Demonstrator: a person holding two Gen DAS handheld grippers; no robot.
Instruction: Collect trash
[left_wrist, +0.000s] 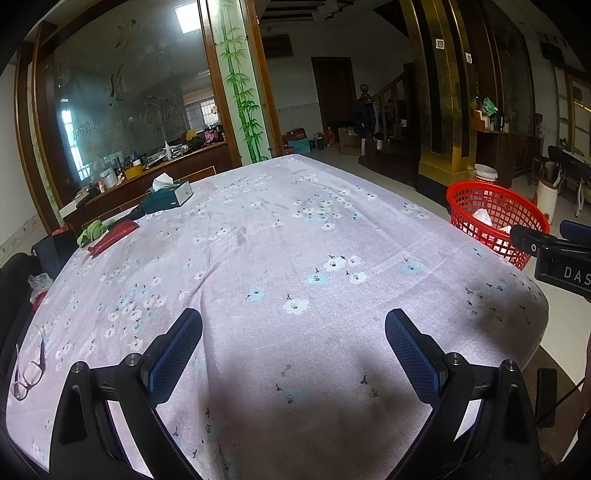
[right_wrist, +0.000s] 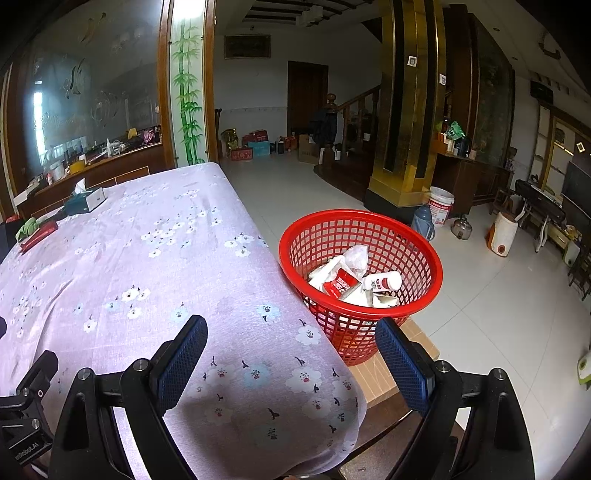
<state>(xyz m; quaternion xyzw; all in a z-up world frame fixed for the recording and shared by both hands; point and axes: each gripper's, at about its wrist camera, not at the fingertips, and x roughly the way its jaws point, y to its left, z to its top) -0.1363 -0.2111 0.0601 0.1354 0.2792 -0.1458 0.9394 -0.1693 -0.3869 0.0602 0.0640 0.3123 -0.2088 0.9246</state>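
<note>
A red mesh basket (right_wrist: 424, 258) stands off the table's right edge, holding crumpled white paper (right_wrist: 354, 258), a red packet (right_wrist: 341, 284) and a small white bottle (right_wrist: 382, 282). In the left wrist view the same basket (left_wrist: 476, 199) sits at the far right. My left gripper (left_wrist: 293, 332) hovers open over the flowered tablecloth (left_wrist: 277, 229) with nothing between its fingers. My right gripper (right_wrist: 291, 341) is open over the table's near right corner, just short of the basket, and holds nothing. Its body also shows at the left wrist view's right edge.
A tissue box (left_wrist: 168, 195), a red flat packet (left_wrist: 114, 236) and a green cloth (left_wrist: 90, 232) lie at the table's far left. Glasses (left_wrist: 27, 373) rest at the near left edge. On the tiled floor beyond the basket stand a white bucket (right_wrist: 441, 206), a flask (right_wrist: 423, 223) and a kettle (right_wrist: 461, 229).
</note>
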